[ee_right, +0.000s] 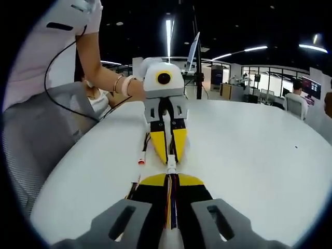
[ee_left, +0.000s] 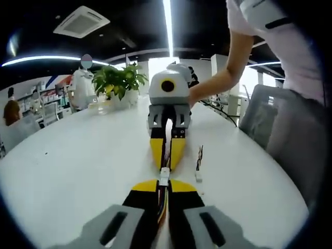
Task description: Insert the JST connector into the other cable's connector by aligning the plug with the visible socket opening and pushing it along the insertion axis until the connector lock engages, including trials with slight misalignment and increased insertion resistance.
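left gripper view: left tongs (ee_left: 164, 193) pinching a wired cable, white connector (ee_left: 164, 177) meeting right tongs (ee_left: 167, 150) over the bench (ee_left: 78, 166) | right gripper view: right tongs (ee_right: 171, 181) gripping cable, plug (ee_right: 171, 166) touching socket; lock unconfirmed | spare cable (ee_right: 142, 153) lying beside.

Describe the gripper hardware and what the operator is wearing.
Both tools match. The left gripper has grey slotted finger bases carrying black jaws tipped in yellow. The right gripper is built the same. Seen from the opposite view, each has a rounded white housing and tapered yellow jaws. The person wears a white short-sleeved top with a dark mark, and bracelets on one wrist.
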`<state>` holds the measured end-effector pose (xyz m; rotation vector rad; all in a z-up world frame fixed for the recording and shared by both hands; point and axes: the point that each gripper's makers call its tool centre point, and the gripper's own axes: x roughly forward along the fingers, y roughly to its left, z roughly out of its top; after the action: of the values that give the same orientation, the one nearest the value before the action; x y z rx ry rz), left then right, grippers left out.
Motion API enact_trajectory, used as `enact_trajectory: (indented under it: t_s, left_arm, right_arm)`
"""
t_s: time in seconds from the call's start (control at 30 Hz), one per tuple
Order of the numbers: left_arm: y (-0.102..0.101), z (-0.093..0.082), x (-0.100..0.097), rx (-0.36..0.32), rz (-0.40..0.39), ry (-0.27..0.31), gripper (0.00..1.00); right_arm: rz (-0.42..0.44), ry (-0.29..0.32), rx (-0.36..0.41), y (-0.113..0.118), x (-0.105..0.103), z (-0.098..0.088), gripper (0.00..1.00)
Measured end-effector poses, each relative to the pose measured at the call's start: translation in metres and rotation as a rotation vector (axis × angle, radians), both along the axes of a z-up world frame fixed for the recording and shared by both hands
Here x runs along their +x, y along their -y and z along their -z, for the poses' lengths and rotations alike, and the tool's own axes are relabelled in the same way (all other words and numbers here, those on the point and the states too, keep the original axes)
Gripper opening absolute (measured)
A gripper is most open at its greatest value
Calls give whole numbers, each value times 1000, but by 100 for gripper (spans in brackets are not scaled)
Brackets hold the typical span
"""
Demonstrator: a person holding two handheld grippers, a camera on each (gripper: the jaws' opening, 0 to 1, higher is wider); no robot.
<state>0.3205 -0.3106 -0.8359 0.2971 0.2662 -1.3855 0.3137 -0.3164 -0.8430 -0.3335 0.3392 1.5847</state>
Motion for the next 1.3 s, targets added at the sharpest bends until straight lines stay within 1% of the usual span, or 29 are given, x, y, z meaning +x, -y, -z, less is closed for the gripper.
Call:
enact_trajectory:
  t_s: [0.13,0.3,0.43,0.5,0.57,0.67,0.93,1.03,1.1,1.17,1.3]
  left_arm:
    - [1,6,-1,15,2,-7,0]
    - [0,5,2,4,-7,-12,0]
    - [1,7,2,2,-9,-14,0]
    - [1,8,2,5,-7,-13,0]
    - [1,8,2,-2,-15,-21,0]
    - [1,8,3,-12,-22,-23,0]
    - [-2,9,5,-34,-59,-62,0]
    - [-2,9,5,-40,-68,-75,1]
    - [-3,9,3,-47,-76,-99,1]
    - [-6,7,5,-51,-86,-91,3]
    - [-13,1,7,-77,-121,-106,7]
  right_arm:
    - [-3,-4,-12,0,-1,5,3]
    - [23,-15,6,1,2,5,3]
    - [35,-14,2,1,2,7,3]
    - [41,-18,3,1,2,8,4]
    - [61,-36,19,2,2,8,4]
    - [72,-37,27,2,4,8,4]
    - [104,-60,53,0,6,8,5]
    - [119,-74,61,-1,6,7,8]
    - [134,-73,65,-1,8,6,11]
    - [142,-72,69,0,8,4,10]
    - [155,-72,87,0,8,-5,10]
